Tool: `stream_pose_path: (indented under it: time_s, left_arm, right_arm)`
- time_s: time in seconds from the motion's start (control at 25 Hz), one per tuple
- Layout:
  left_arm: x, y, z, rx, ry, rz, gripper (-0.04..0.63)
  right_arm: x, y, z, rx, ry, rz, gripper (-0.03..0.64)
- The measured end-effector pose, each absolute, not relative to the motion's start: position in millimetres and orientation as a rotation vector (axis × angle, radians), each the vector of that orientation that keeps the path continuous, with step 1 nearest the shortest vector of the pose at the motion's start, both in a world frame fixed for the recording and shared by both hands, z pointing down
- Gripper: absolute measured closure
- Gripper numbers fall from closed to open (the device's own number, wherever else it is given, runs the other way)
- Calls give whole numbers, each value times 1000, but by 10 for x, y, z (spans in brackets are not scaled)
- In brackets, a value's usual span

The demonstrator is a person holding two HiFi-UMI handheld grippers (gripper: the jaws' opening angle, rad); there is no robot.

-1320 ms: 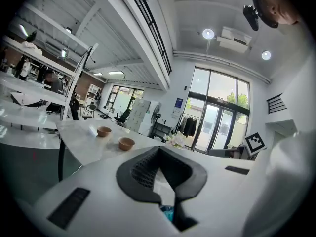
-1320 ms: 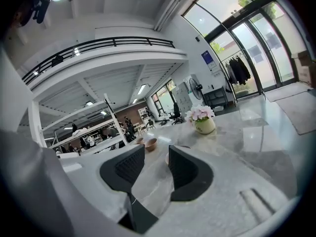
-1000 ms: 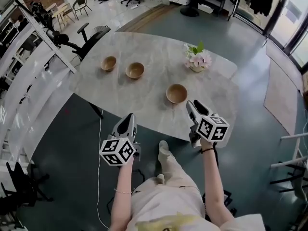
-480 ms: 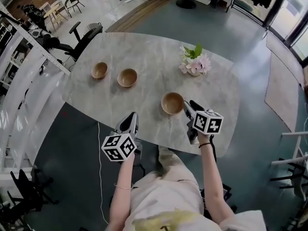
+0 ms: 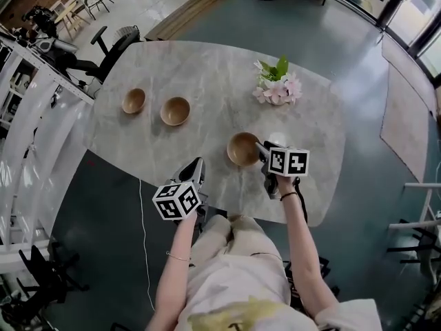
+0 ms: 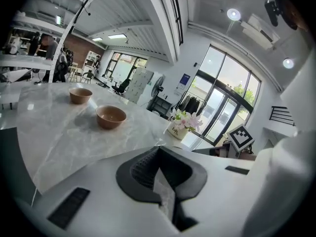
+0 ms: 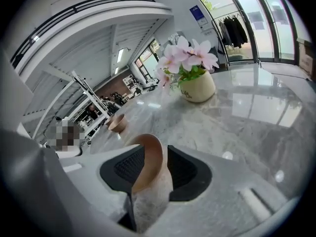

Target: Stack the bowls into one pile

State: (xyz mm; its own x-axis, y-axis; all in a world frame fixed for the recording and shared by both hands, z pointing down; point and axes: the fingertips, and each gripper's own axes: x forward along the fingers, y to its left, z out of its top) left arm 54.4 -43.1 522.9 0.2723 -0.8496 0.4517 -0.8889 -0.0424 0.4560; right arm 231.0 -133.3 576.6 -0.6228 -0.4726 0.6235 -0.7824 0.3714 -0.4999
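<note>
three round wooden bowls, warm brown with smooth pale-tan insides, sit on the grey veined marble table (image 5: 207, 67). the nearest wooden bowl (image 5: 241, 148) stands close to the table's near edge, and it's the one in play. the middle bowl (image 5: 175, 110) and the far-left bowl (image 5: 134, 101) sit side by side near the left end, apart from each other and well apart from the near one.

writing now: the cream ceramic pot of pink flowers (image 7: 197, 88) carries dark lettering that begins "lif"; the rest is too small to read.

on to the tongs. the right gripper (image 5: 260, 150) is at the nearest bowl's right side, and its own view shows the rim standing up between the two black ribbed pads, one pad inside the bowl, one outside, both pressed against the wall: clamped on the bowl. the bowl's base is hidden behind the gripper body, so whether it rests on the marble can't be told.

the left gripper (image 5: 198, 165) hovers over the table's near edge, left of that bowl and clear of it, pads closed together with nothing between them.
</note>
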Motion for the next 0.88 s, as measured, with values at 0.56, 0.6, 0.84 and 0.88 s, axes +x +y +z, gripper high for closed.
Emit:
stream_pose_path:
  time_s: [0.56, 0.6, 0.84, 0.88]
  left_arm:
    - [639, -531, 5664, 1798, -1450, 133, 595]
    - [637, -544, 5683, 1794, -1451, 132, 595]
    - [603, -603, 5682, 1779, -1469, 114, 595]
    - [587, -605, 5671, 1777, -1475, 110, 595]
  right_arm:
    - [2235, -1405, 6089, 1073, -2094, 1156, 574]
    - [2237, -1418, 6108, 1073, -2088, 1143, 586]
    - [2237, -1459, 6127, 1068, -2079, 1131, 591]
    - [2226, -1459, 6110, 1064, -2085, 1134, 591]
